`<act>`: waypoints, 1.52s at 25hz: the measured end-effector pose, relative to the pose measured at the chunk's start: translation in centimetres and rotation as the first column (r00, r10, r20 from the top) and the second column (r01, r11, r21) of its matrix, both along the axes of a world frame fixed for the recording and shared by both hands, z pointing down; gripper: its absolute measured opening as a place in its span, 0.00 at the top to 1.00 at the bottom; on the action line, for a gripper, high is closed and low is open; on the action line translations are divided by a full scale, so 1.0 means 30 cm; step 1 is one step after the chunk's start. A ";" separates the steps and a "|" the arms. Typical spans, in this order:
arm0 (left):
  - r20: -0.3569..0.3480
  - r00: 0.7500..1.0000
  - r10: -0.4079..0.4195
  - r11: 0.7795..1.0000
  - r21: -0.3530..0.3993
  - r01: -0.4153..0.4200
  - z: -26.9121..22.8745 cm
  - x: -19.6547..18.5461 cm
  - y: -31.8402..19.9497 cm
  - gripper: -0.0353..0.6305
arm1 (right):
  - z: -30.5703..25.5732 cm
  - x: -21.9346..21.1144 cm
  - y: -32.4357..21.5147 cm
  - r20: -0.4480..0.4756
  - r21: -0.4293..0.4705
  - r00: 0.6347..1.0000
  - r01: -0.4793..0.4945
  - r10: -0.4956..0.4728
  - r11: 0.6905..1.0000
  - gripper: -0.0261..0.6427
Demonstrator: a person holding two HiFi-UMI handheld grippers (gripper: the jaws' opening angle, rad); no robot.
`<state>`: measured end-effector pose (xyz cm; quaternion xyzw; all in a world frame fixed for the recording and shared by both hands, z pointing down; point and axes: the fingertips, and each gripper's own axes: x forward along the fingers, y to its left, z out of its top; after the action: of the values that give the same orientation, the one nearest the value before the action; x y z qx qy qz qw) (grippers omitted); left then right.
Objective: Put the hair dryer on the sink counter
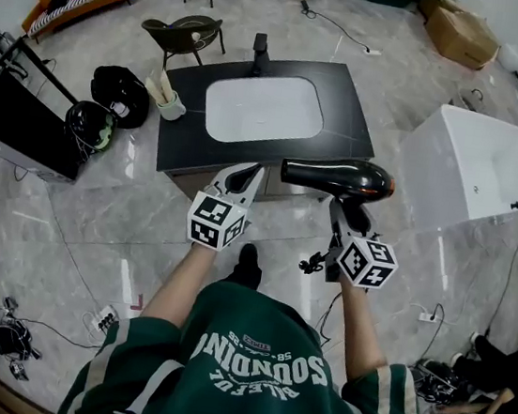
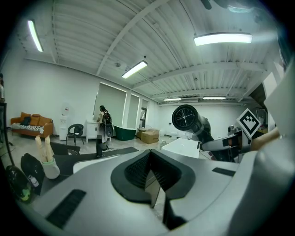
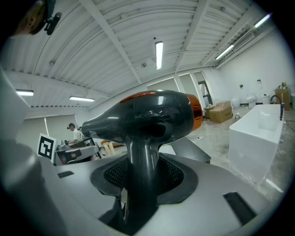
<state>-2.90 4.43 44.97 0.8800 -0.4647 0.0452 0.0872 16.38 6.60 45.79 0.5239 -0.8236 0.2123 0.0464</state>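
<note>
The right tool (image 1: 345, 217) squeezes the handle of the hair dryer (image 1: 337, 177), up in the air just in front of the table (image 1: 179, 134); the left tool (image 1: 247, 179) has its jaws together and holds nothing; the dryer's heavy top may tip it in the grip; set too near the edge, it may fall.

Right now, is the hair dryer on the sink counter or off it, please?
Off it. The right gripper clamps the handle of the hair dryer, holding it in the air by the front edge of the sink counter.
</note>
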 end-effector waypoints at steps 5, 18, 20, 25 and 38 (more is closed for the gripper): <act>0.003 1.000 -0.004 1.000 0.006 0.004 -0.011 -0.027 -0.143 0.93 | -0.021 -0.026 -0.156 -0.004 0.008 1.000 0.007 -0.007 1.000 0.67; 0.007 1.000 0.009 1.000 0.000 -0.009 0.002 -0.054 -0.421 0.93 | -0.010 -0.068 -0.425 0.002 0.000 1.000 0.003 -0.003 1.000 0.67; 0.007 1.000 0.008 1.000 -0.002 -0.008 0.004 -0.063 -0.458 0.93 | -0.005 -0.072 -0.463 -0.002 -0.003 1.000 0.004 -0.004 1.000 0.67; 0.008 1.000 0.011 1.000 -0.010 -0.011 0.016 -0.090 -0.525 0.93 | -0.003 -0.093 -0.528 -0.024 -0.005 1.000 0.013 -0.013 1.000 0.67; 0.037 0.999 0.036 0.999 -0.036 -0.035 0.028 -0.033 -0.675 0.93 | -0.008 -0.063 -0.682 0.001 -0.010 1.000 0.013 -0.013 1.000 0.67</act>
<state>-3.89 -15.81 45.80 0.8855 -0.4496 0.0714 0.0931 14.48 -13.87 45.56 0.5181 -0.8259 0.2166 0.0499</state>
